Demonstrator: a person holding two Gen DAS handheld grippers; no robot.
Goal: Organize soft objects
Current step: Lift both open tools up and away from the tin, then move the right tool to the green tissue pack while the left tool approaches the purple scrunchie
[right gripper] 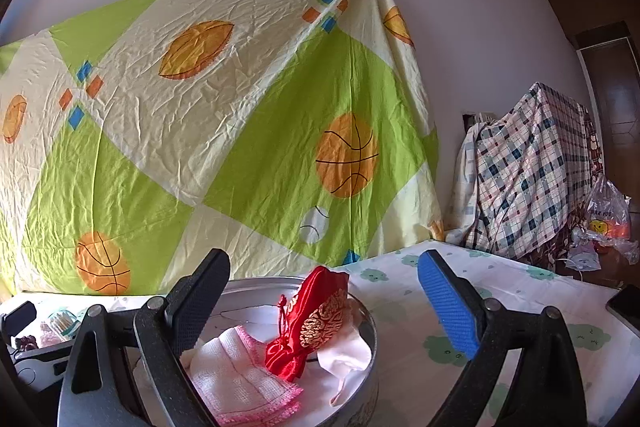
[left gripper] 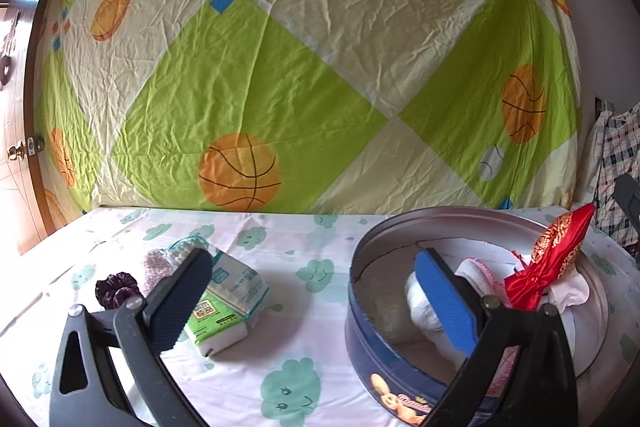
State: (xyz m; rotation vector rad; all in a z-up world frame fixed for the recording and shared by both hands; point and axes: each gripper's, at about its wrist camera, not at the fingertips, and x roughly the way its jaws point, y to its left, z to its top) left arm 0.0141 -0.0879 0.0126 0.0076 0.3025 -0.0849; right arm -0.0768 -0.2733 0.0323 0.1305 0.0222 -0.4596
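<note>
Both tools [left gripper: 316,303] [right gripper: 324,307] wide open, empty.

This is a room in a home, likely a bedroom. A basketball-print bedsheet [left gripper: 280,67] hangs over the white wall as a backdrop, and the tabletop [left gripper: 280,347] wears a cloud-print sheet. A wooden door with a brass knob [left gripper: 16,151] stands at the left. At the right, a plaid cloth [right gripper: 532,167] drapes over furniture beside a plastic shopping bag [right gripper: 608,219]. A cookie tin [left gripper: 384,359] holds small cloths.
</note>
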